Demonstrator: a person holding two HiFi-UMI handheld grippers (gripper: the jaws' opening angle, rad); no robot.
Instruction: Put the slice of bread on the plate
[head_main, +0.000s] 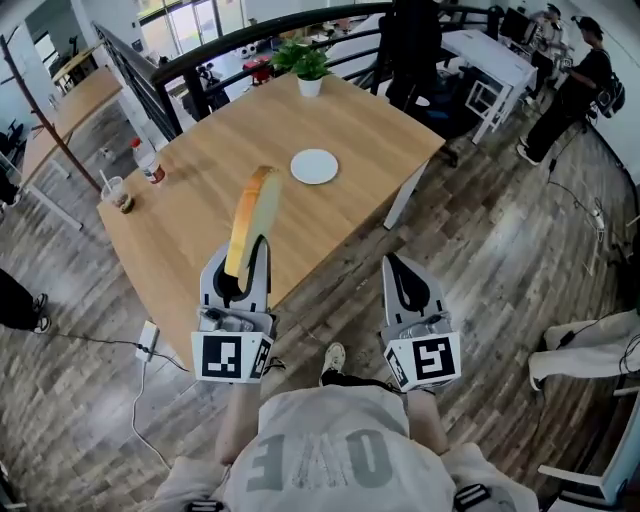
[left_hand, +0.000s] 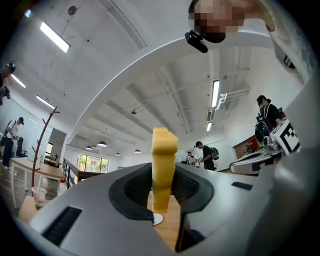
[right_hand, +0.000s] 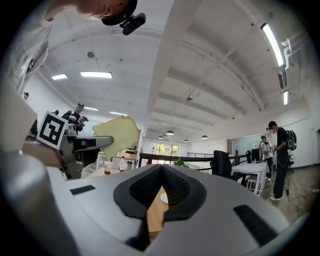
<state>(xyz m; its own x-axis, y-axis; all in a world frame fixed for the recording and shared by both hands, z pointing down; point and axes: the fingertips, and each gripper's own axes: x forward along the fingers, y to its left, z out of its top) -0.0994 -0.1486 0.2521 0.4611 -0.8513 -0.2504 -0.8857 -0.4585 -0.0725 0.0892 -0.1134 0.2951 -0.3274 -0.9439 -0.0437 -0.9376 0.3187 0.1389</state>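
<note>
A yellow-crusted slice of bread (head_main: 254, 212) stands on edge between the jaws of my left gripper (head_main: 243, 264), which is shut on its lower end. In the left gripper view the bread (left_hand: 163, 165) rises between the dark pads. The small white plate (head_main: 314, 166) lies on the wooden table (head_main: 220, 150), well beyond the bread. My right gripper (head_main: 397, 268) is shut with nothing in it, off the table's near corner and over the floor. The right gripper view shows the bread (right_hand: 117, 136) held up at its left and a bit of the plate (right_hand: 164, 198) past the jaws.
A potted plant (head_main: 309, 68) stands at the table's far corner. A bottle (head_main: 148, 163) and a cup with a straw (head_main: 119, 194) stand at its left edge. A black railing (head_main: 170, 75) runs behind. People stand near white desks (head_main: 495, 55) at the back right.
</note>
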